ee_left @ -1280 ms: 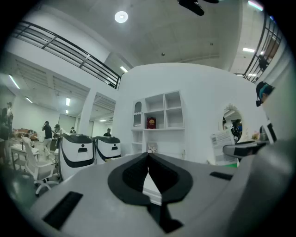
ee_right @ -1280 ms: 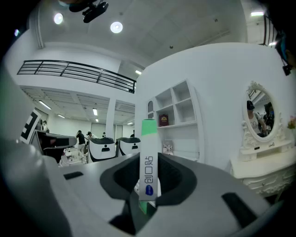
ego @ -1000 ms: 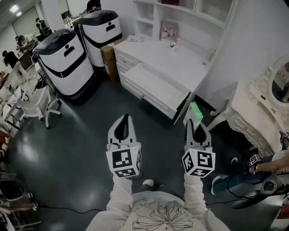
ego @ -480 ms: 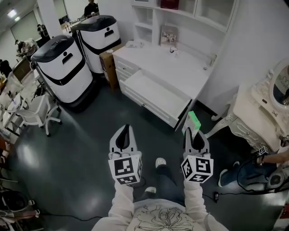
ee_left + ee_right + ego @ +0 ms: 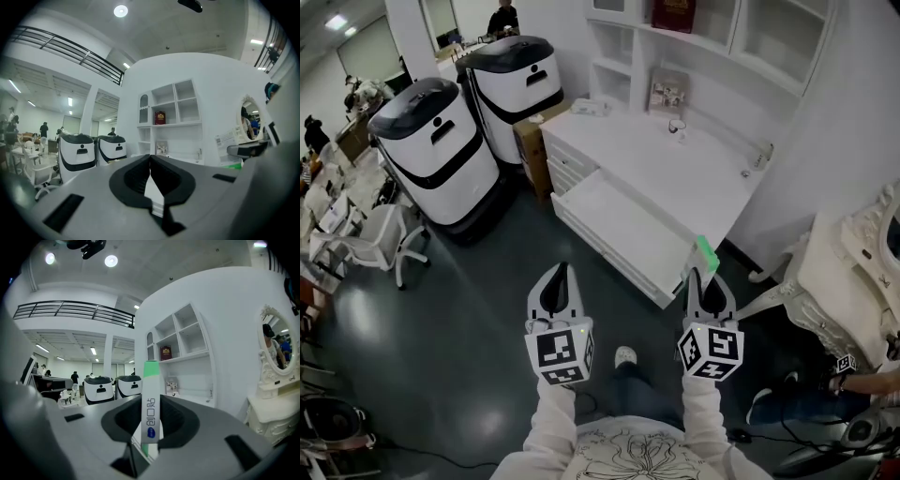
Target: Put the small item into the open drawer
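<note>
The small item (image 5: pixel 150 411), a narrow white box with a green end, is being gripped upright between the jaws of the right tongs (image 5: pixel 700 277), with its green end sticking up past the tips. In the head view it is being carried in the air above the dark floor (image 5: pixel 469 319), just beside the near right corner of the open drawer (image 5: pixel 623 225) and not yet inside it. The drawer is being shown pulled out from under the white tabletop (image 5: pixel 675 169). The left tongs (image 5: pixel 560 272) are being held closed, their tips meeting with nothing between them. They are being held over the floor, near the drawer's front but apart from it. Both tongs are being pointed towards the drawer. Two white-and-black machines (image 5: pixel 441 141) are being seen left of the tabletop, and a brown carton (image 5: pixel 530 127) is being seen between them and the tabletop's side.
</note>
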Action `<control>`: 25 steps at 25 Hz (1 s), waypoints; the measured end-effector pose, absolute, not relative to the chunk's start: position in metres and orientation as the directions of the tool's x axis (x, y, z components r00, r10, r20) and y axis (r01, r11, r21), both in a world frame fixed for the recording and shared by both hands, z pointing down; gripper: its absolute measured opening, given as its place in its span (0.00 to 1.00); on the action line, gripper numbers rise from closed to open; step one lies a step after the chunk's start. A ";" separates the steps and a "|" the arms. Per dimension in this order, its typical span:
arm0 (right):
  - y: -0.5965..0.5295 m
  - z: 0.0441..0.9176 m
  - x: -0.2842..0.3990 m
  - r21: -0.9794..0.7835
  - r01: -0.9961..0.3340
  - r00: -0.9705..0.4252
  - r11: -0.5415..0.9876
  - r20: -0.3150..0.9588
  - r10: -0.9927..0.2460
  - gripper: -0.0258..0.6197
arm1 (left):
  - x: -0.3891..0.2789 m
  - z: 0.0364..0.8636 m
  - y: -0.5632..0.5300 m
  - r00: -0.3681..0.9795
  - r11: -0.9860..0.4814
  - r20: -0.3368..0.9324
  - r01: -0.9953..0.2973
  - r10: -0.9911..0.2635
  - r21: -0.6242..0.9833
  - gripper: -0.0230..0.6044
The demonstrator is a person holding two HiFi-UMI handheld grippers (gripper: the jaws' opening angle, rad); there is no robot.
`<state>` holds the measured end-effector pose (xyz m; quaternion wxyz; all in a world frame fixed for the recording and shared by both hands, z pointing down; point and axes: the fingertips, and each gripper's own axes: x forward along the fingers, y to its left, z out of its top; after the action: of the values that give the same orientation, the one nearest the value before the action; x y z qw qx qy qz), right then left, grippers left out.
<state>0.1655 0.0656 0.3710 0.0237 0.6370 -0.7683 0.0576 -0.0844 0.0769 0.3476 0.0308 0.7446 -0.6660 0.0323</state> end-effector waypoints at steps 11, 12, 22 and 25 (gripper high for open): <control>-0.094 0.370 0.174 -0.054 -0.968 -0.252 0.247 0.118 -0.961 0.18 | -0.080 0.338 -0.068 0.040 -0.040 0.079 -0.999 -0.996 0.004 0.04; -0.104 0.372 0.174 -0.055 -0.967 -0.255 0.250 0.124 -0.959 0.18 | -0.080 0.339 -0.078 0.035 -0.035 0.082 -0.999 -0.996 0.004 0.04; -0.174 0.409 0.161 -0.070 -0.959 -0.283 0.274 0.208 -0.936 0.18 | -0.093 0.361 -0.141 -0.003 0.002 0.128 -1.000 -0.992 -0.007 0.04; -0.193 0.420 0.149 -0.071 -0.958 -0.287 0.278 0.233 -0.929 0.18 | -0.103 0.371 -0.163 -0.008 0.007 0.141 -1.000 -0.990 -0.002 0.04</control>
<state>0.1494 -0.1931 0.4195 0.0726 0.5927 -0.7961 0.0989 -0.1027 -0.1629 0.3707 0.0496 0.7027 -0.7080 0.0503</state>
